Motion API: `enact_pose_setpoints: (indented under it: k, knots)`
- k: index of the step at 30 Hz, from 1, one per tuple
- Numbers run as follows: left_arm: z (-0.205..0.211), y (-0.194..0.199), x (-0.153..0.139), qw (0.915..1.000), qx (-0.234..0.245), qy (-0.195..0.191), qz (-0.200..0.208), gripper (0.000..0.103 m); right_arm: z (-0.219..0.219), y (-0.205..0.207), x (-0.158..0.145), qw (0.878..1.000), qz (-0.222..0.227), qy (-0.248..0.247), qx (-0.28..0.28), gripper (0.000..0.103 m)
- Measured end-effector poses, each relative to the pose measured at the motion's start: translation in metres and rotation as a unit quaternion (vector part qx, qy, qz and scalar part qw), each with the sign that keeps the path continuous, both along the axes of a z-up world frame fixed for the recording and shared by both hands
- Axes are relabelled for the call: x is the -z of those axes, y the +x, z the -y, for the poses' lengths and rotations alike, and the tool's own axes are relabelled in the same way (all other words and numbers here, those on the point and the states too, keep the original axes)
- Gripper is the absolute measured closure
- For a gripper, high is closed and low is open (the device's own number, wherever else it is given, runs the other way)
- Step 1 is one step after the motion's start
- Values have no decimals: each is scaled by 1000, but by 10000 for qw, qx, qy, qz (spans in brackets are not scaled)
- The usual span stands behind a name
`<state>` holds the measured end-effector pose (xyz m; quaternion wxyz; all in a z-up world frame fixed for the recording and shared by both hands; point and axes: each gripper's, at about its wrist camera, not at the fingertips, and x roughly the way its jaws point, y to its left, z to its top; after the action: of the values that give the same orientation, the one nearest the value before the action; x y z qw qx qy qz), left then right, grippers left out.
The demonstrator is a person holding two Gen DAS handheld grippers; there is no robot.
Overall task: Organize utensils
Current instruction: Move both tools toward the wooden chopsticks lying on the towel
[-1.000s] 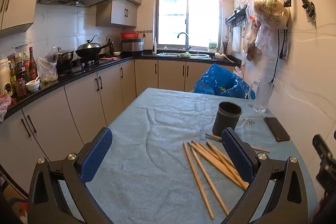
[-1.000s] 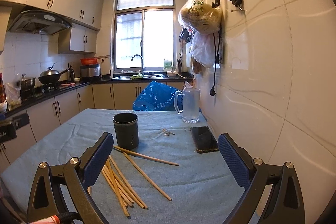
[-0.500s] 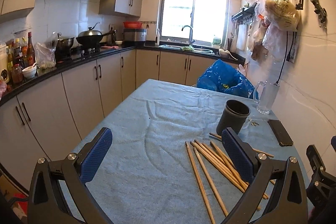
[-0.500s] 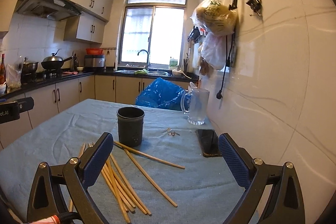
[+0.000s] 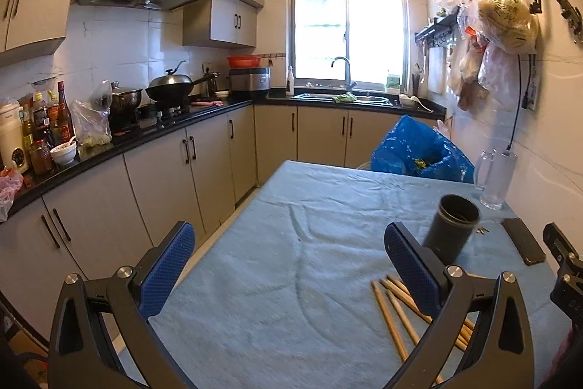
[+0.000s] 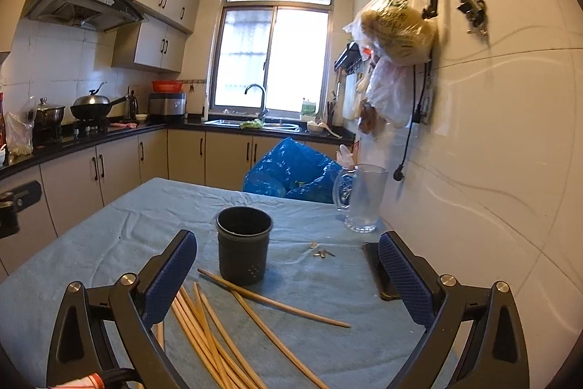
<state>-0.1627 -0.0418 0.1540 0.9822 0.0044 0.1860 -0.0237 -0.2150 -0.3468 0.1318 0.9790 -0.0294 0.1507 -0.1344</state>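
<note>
While both grippers gape, one holder, loose chopsticks.

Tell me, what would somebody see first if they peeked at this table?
Probably the wooden chopsticks scattered loose on the blue tablecloth, right in front of the dark holder cup that stands upright behind them. Next, the bright blue bag past the table's far edge, and the glass pitcher by the wall. Both the left gripper and the right gripper are open, holding nothing.
</note>
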Motion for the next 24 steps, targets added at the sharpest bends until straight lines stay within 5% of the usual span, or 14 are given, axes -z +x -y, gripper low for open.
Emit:
enact_pose_setpoints:
  k: [8, 24]
  knots:
    - [-10, 9, 2, 9997, -206, 115, 19, 0, -8, 32, 10, 9992, -217, 231, -253, 1]
    - [40, -6, 0, 9997, 47, 94, -238, 0, 36, -2, 24, 9989, -253, 334, -227, 1]
